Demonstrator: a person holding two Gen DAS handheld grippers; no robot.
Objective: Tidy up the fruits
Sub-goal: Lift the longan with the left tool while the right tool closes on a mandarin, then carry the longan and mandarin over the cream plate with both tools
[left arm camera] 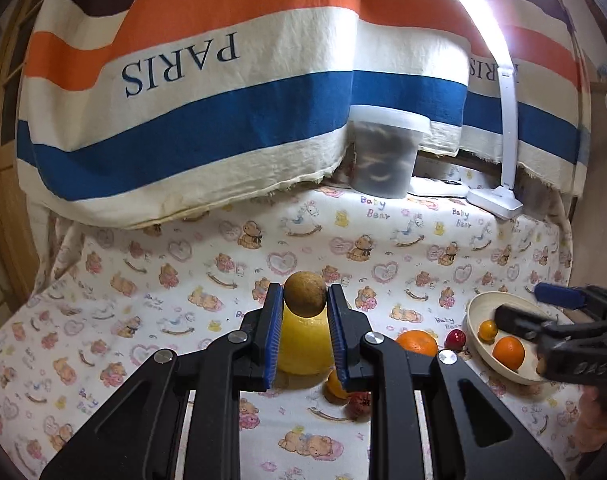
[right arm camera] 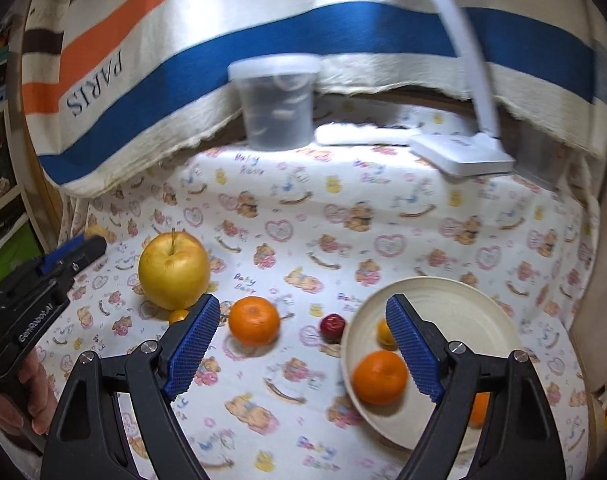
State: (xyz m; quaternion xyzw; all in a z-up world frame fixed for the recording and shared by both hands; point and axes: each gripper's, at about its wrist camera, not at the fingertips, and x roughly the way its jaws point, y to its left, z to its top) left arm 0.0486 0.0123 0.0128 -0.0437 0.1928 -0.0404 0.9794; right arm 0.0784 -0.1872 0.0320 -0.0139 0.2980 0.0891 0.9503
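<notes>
My left gripper (left arm camera: 305,300) is shut on a small round brown fruit (left arm camera: 305,293) and holds it above the yellow apple (left arm camera: 303,346). In the right wrist view the apple (right arm camera: 174,271) stands at the left, with a small orange fruit (right arm camera: 179,315) at its foot, an orange (right arm camera: 254,320) and a small red fruit (right arm camera: 332,327) on the cloth. A cream bowl (right arm camera: 463,304) holds an orange (right arm camera: 379,377) and a small yellow-orange fruit (right arm camera: 385,332). My right gripper (right arm camera: 303,344) is open and empty over the bowl's near left rim.
A lidded plastic tub (right arm camera: 277,100) and a white desk lamp base (right arm camera: 461,154) stand at the back under a striped PARIS cloth (right arm camera: 183,60). The table is covered by a bear-print cloth (right arm camera: 343,220). Another orange fruit (right arm camera: 479,408) lies behind my right finger.
</notes>
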